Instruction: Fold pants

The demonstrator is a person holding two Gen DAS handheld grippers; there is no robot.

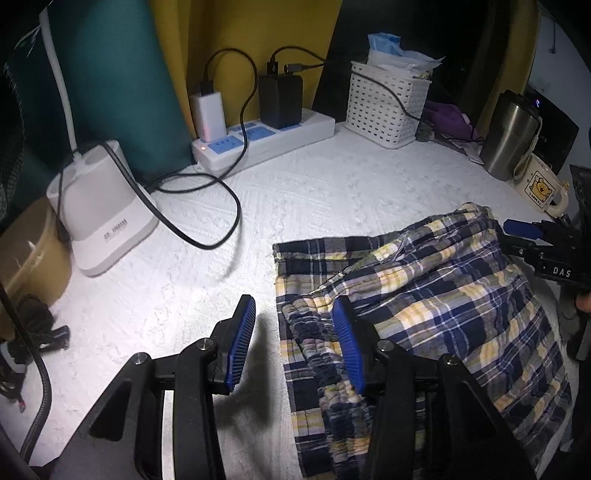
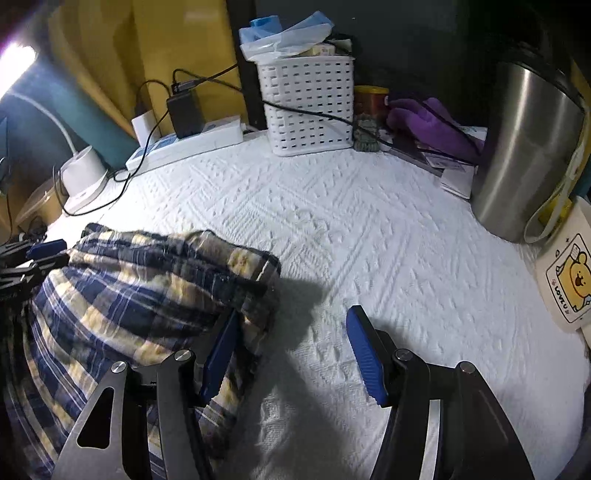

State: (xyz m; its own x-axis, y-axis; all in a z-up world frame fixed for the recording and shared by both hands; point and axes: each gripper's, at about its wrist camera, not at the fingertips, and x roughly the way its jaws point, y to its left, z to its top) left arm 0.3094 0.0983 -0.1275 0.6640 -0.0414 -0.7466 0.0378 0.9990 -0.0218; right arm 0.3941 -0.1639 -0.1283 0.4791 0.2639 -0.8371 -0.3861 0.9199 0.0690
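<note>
On white cloth (image 2: 369, 229), plaid pants (image 1: 424, 280) cut off below, left gripper (image 1: 295, 350) and right gripper (image 2: 295, 354) parted, unclamped.

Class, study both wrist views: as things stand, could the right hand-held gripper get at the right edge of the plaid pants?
Probably yes. The right hand-held gripper is open beside the plaid pants, one finger already on the cloth, bare white table cover around it.

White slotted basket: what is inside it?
The white slotted basket holds a crumpled blue-and-clear plastic bag at its top, with a yellowish packet beside it. Anything lower is covered.
</note>
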